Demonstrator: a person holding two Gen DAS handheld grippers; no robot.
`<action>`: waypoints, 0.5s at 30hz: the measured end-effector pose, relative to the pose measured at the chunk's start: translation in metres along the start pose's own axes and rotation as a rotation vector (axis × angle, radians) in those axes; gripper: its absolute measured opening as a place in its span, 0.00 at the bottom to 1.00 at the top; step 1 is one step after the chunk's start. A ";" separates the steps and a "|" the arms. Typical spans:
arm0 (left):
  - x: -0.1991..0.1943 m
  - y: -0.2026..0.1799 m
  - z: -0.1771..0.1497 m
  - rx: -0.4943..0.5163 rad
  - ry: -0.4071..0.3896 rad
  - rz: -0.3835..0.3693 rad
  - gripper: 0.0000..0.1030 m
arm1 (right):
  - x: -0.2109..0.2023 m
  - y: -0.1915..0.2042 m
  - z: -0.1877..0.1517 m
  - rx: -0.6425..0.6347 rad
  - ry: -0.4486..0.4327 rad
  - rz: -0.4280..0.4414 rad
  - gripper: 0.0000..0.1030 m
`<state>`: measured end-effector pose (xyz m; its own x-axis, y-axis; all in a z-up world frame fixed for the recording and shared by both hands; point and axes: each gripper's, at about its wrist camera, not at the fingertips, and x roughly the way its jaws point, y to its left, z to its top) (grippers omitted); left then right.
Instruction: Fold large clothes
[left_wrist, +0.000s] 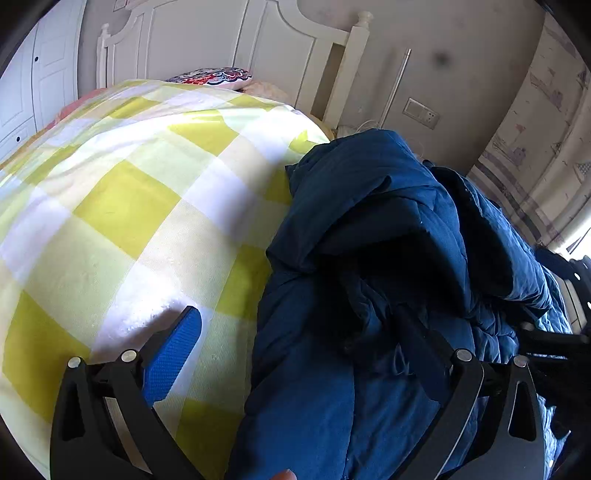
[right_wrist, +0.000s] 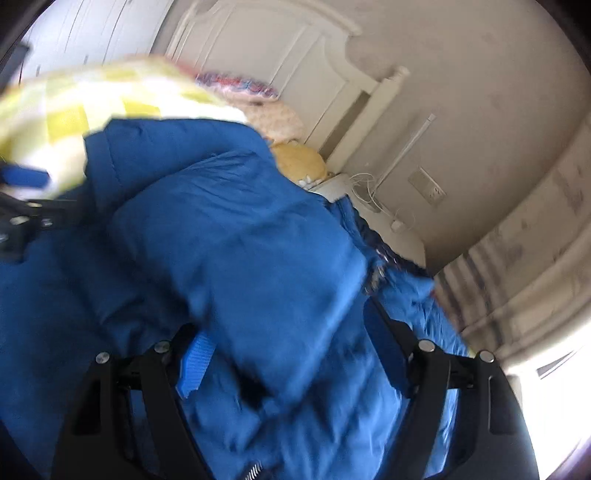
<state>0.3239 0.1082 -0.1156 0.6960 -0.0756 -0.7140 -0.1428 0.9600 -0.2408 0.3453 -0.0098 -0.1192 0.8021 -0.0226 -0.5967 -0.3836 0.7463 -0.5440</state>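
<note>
A large dark blue padded jacket lies bunched on the right side of a bed with a yellow-and-white checked cover. My left gripper is open; its left pad is over the bed cover and its right finger is down in the jacket's folds. In the right wrist view the jacket fills the middle, blurred. My right gripper is open with jacket fabric bulging between its pads. The left gripper shows at the left edge of the right wrist view.
A white headboard and patterned pillow are at the far end. A wall with a socket and cables is on the right. A bright window is at the far right.
</note>
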 end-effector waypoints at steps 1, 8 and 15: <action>0.001 0.000 0.001 -0.002 0.000 -0.003 0.96 | 0.002 0.005 0.004 -0.028 0.000 -0.016 0.72; 0.001 0.001 0.002 -0.014 -0.001 -0.011 0.96 | -0.028 -0.058 0.000 0.307 -0.146 0.175 0.25; 0.002 0.001 0.003 -0.015 0.003 -0.009 0.96 | -0.012 -0.187 -0.150 1.210 -0.151 0.529 0.32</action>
<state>0.3270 0.1099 -0.1157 0.6954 -0.0851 -0.7136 -0.1474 0.9550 -0.2575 0.3385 -0.2491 -0.0992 0.7562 0.4669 -0.4585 -0.0803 0.7616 0.6430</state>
